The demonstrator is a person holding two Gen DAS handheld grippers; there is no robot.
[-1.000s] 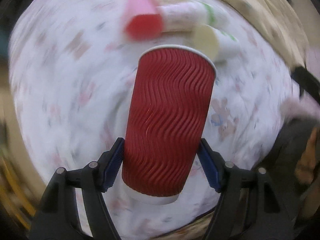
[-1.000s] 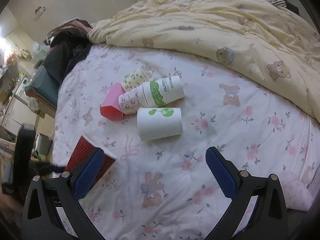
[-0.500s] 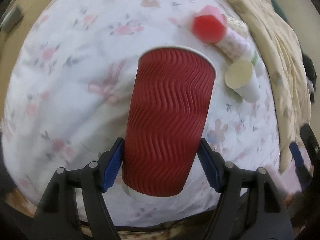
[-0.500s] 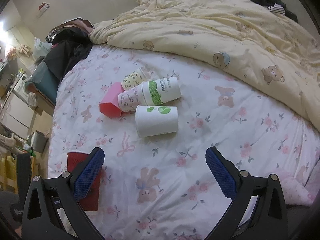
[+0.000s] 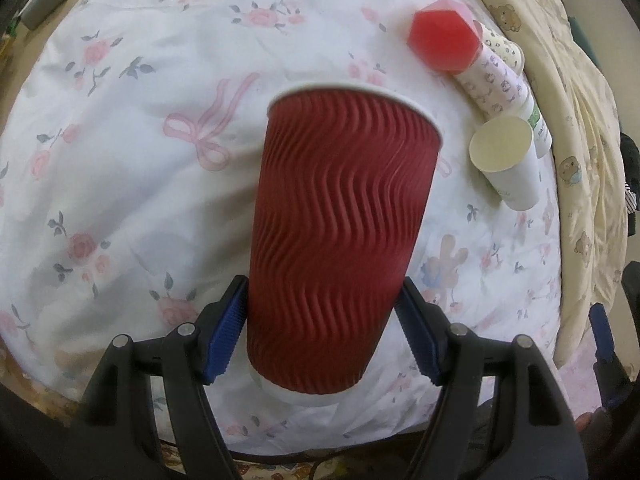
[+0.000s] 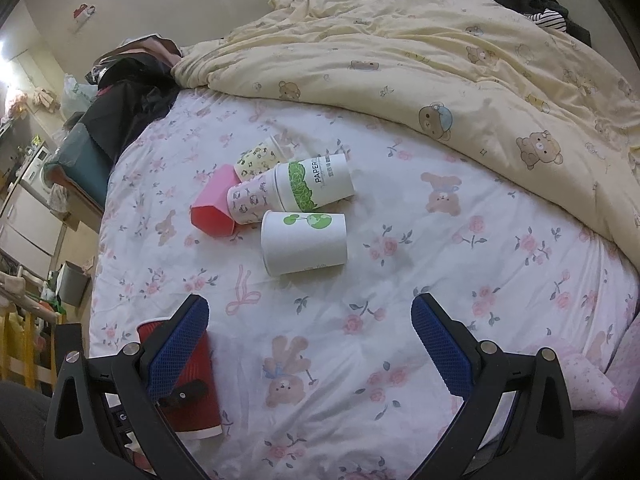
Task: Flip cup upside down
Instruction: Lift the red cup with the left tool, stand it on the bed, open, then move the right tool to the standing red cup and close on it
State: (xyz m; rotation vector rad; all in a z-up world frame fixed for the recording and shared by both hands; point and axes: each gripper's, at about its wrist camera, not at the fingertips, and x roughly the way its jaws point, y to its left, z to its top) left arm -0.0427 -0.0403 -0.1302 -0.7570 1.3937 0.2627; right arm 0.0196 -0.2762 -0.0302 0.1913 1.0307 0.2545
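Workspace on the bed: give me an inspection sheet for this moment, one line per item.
Surface: floral bedsheet, rumpled, soft.
Job's things: red ripple cup clamped near its narrow end; in the right wrist view its wide rim is at the bottom, by the sheet; contact unclear.
Clutter: white cup with green print, pink cup, three more paper cups lying clustered together.
Grippers: left gripper shut on the red cup; right gripper open, empty.
Cables: nothing seen.
Surroundings: bear-print yellow duvet, dark clothes at the bed edge.
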